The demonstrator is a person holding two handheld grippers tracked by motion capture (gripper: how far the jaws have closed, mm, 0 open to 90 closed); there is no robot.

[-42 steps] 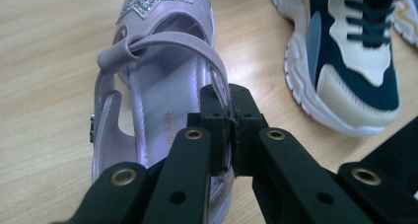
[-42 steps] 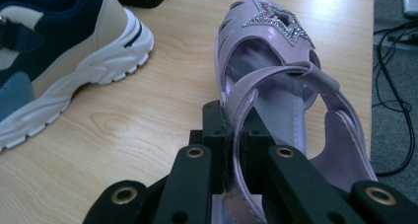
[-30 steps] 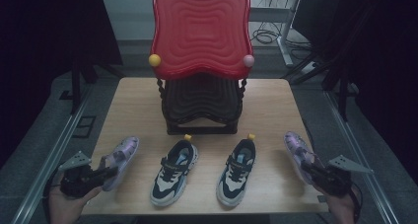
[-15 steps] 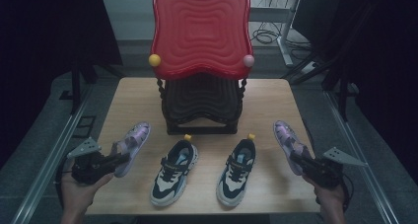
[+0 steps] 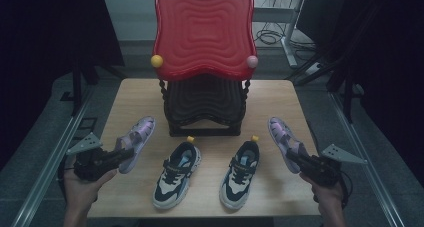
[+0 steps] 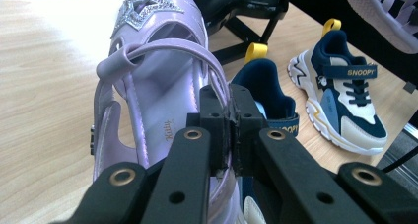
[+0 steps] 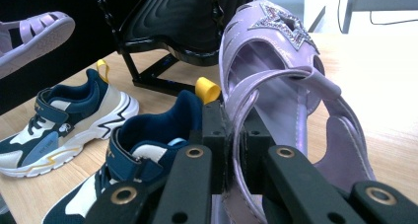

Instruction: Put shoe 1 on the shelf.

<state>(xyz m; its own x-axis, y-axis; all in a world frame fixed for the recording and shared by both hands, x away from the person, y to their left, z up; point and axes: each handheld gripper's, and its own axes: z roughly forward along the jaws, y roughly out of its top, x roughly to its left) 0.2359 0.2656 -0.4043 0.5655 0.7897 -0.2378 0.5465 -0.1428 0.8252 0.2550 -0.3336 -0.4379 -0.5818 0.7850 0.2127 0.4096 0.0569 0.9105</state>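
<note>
On a wooden table [image 5: 135, 92], a red-topped black rack [image 5: 204, 62] stands behind two sneakers [image 5: 177, 174] [image 5: 240, 174]. The left gripper [image 5: 116, 159] holds a purple sandal [image 5: 134, 140]; the right gripper [image 5: 299, 161] holds another [image 5: 283, 139].

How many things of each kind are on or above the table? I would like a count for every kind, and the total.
Purple sandals: 2 (left sandal, right sandal), each held in a tool
Navy and white sneakers: 2 (left sneaker, right sneaker)
Red and black stand: 1
Total: 5
</note>
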